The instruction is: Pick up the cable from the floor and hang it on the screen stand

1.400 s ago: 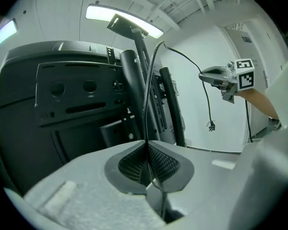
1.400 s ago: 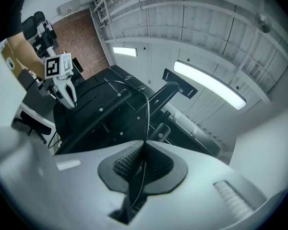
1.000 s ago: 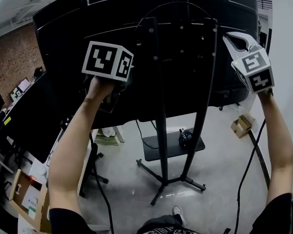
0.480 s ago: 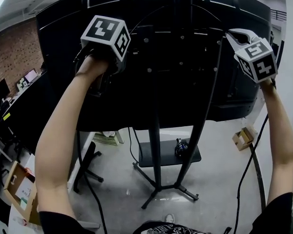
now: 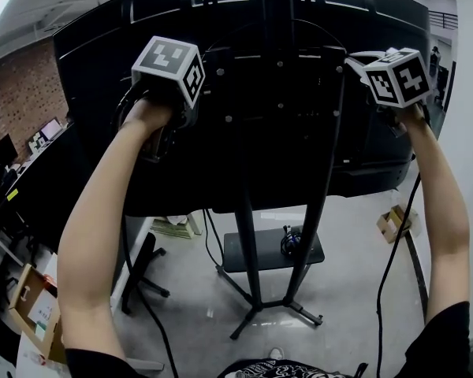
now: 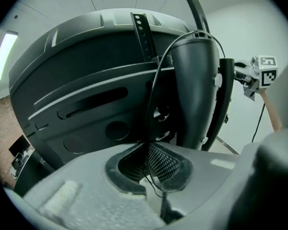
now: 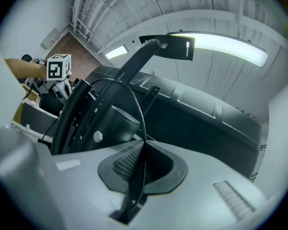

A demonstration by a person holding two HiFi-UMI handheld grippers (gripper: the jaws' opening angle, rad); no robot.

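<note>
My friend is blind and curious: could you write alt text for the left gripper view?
The left tongs, shut on a thin black cable, hold it so it arcs over the black metal screen stand at the back of a large dark screen. The right tongs show small at far right.

readable text: none | label on cardboard box (image 5: 33,312): too small to read | brands, numbers, signs: none legible
</note>
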